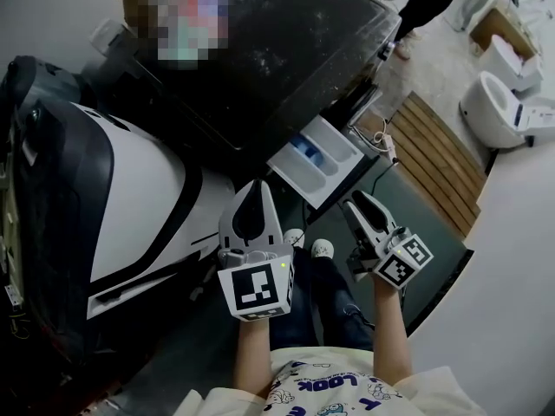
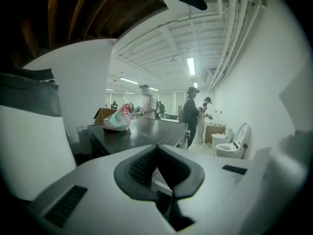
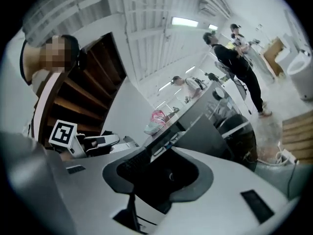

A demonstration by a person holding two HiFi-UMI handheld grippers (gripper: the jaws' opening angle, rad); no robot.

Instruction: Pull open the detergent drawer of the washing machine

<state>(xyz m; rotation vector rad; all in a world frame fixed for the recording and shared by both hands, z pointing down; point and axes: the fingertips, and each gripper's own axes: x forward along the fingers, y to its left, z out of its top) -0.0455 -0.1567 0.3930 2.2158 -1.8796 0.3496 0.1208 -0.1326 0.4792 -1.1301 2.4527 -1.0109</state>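
The washing machine (image 1: 286, 50) has a dark top, and its white detergent drawer (image 1: 325, 167) stands pulled out of the front, showing a blue compartment. My left gripper (image 1: 257, 187) hovers just below and left of the drawer, apart from it, with its tips together and nothing held. My right gripper (image 1: 357, 199) hangs below the drawer's right corner, also clear of it, with its jaws a little apart and empty. Part of the drawer (image 2: 161, 182) shows past the jaws of the left gripper (image 2: 156, 148). The right gripper (image 3: 164, 151) points level at the machine's front.
A large white-and-black appliance (image 1: 130, 206) fills the left. A pink bag (image 2: 118, 119) lies on the machine's top. A wooden pallet (image 1: 438, 159) and a toilet (image 1: 499, 111) are on the right. People (image 2: 190, 114) stand beyond the machine. A cable (image 1: 386, 141) hangs beside the drawer.
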